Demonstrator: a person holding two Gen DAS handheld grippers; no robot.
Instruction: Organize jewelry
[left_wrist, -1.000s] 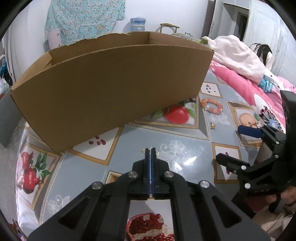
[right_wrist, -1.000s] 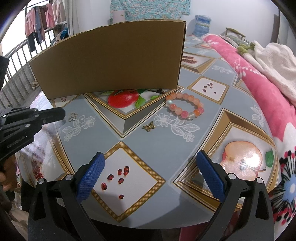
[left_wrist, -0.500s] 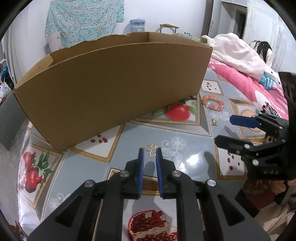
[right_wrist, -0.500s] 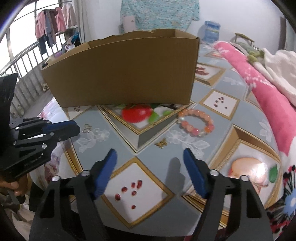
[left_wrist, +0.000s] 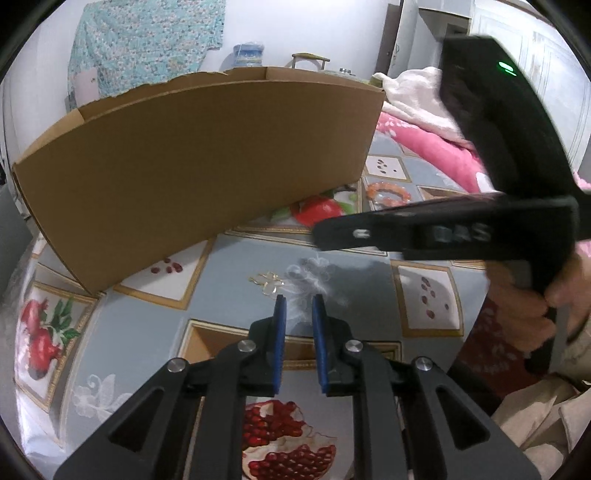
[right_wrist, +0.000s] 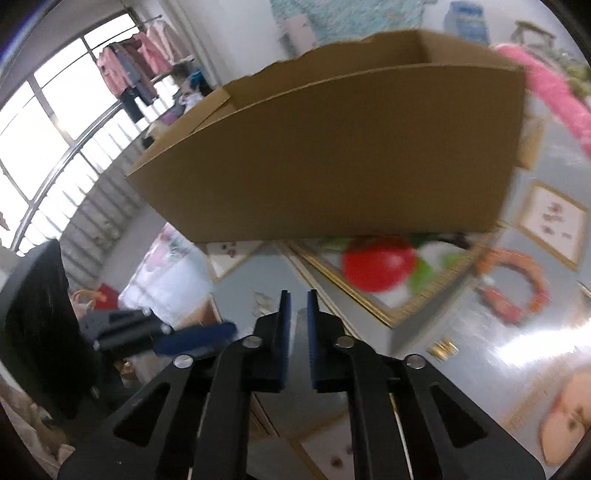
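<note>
A small gold flower-shaped charm (left_wrist: 267, 282) lies on the patterned tablecloth just beyond my left gripper (left_wrist: 298, 301). That gripper's blue pads stand a little apart with nothing between them. My right gripper (left_wrist: 332, 232) reaches across from the right, above the table and past the charm. In the right wrist view, which is blurred, the right gripper (right_wrist: 298, 295) is closing, its jaws down to a slit and empty. An orange bead bracelet (right_wrist: 513, 288) (left_wrist: 388, 192) lies near the right end of the box. A second small gold charm (right_wrist: 443, 347) lies on the cloth.
A large open cardboard box (left_wrist: 184, 166) (right_wrist: 332, 147) stands across the table behind the jewelry. Pink bedding (left_wrist: 424, 147) lies to the right. A hand (left_wrist: 524, 314) holds the right gripper's handle. The left gripper's fingers (right_wrist: 195, 338) show low at the left in the right wrist view.
My right gripper went from wide open to nearly closed and swung left, in over the table near the left gripper. My left gripper's pads parted slightly; the gold charm lies just ahead of them.
</note>
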